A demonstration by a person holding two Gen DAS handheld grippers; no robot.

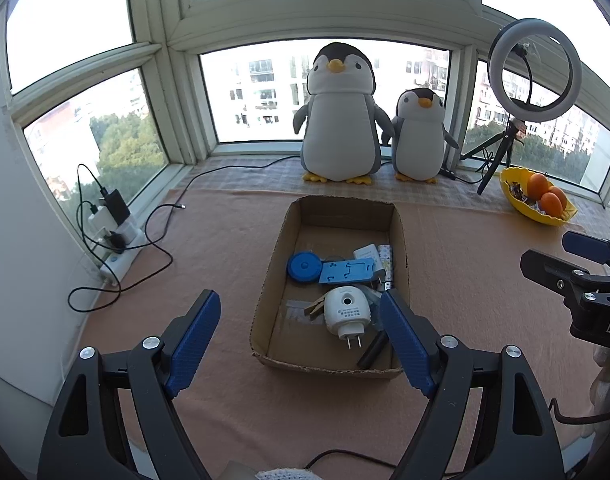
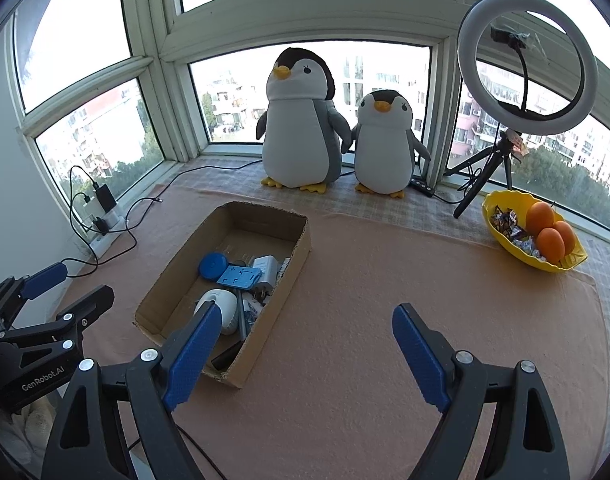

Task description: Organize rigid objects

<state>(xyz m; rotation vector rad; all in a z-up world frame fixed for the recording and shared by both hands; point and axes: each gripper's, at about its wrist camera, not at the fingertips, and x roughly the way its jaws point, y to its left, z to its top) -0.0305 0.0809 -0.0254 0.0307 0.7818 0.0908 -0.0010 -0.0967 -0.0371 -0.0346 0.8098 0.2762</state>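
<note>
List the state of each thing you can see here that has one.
Left gripper: open, holding nothing.
Right gripper: open, holding nothing.
Cardboard box: open-topped, upright, holding small items.
White plug-in device: lying in box, prongs toward camera.
Blue round disc: flat in box.
Yellow bowl: holding oranges and sweets.
Ring light: unlit, on tripod.

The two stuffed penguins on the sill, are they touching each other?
Touching. In the right wrist view the big penguin has its flipper meeting the small penguin flipper, no gap.
</note>
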